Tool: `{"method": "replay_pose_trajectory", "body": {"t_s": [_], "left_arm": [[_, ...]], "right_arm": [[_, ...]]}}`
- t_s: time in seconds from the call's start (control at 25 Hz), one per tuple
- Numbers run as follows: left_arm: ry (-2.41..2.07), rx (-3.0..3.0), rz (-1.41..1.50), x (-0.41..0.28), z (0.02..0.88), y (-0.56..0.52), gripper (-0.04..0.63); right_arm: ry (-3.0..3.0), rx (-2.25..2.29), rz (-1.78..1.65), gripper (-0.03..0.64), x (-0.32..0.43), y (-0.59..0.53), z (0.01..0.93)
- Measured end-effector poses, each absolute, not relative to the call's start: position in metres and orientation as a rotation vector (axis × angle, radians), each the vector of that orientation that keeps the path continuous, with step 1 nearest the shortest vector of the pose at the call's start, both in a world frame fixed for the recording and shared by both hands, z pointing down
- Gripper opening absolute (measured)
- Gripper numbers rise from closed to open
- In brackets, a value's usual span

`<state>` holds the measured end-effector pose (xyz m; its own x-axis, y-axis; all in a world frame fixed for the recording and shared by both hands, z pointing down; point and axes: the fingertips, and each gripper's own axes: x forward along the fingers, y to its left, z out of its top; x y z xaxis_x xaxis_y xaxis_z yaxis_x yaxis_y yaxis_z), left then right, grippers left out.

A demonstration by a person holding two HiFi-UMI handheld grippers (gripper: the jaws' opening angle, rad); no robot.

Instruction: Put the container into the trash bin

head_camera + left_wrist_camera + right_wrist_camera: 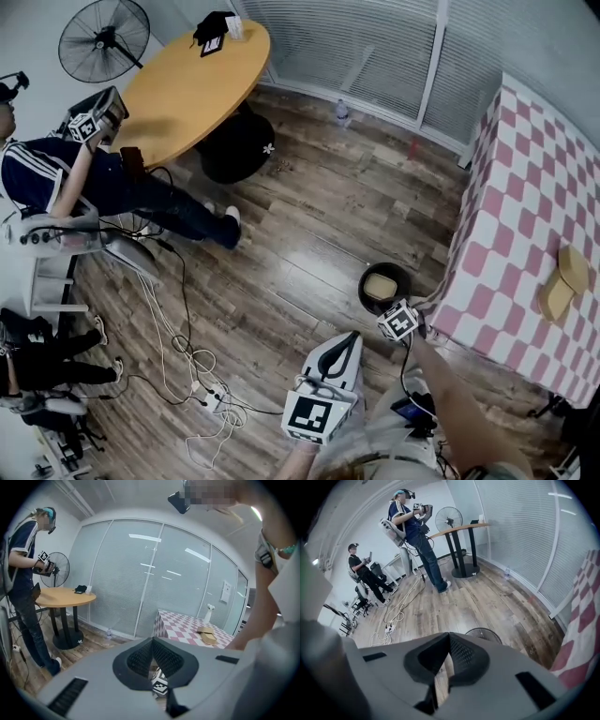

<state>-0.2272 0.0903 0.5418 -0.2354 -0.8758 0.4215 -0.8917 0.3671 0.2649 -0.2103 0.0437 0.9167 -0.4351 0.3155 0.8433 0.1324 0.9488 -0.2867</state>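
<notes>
The tan container (380, 286) lies inside the round black trash bin (362, 285), which stands on the wood floor (309, 216) at the lower middle of the head view, just left of the pink-checked table (506, 234). The right gripper (449, 635) hangs just below and to the right of the bin's rim, its fingers together on nothing. The left gripper (152, 640), lower in the frame, likewise has its fingers together and empty.

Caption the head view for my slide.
Tan container lies in the black trash bin; right gripper, shut and empty, beside it.
</notes>
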Motion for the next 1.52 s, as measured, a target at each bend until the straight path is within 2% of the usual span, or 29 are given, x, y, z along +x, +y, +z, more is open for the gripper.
{"method": "replay_pose_trajectory", "body": {"t_s": [1.0,1.52], "left_arm": [[-2.191,1.575,0.025,-0.209,0.509,0.088,0.006],[-2.207,1.606,0.007,-0.189,0.492,0.079,0.006]], "right_arm": [[-2.511,-0.425,0.298,-0.006,-0.213,0.051,0.666],[-2.772,-0.413,0.049,-0.006,-0.178,0.045,0.540]]}}
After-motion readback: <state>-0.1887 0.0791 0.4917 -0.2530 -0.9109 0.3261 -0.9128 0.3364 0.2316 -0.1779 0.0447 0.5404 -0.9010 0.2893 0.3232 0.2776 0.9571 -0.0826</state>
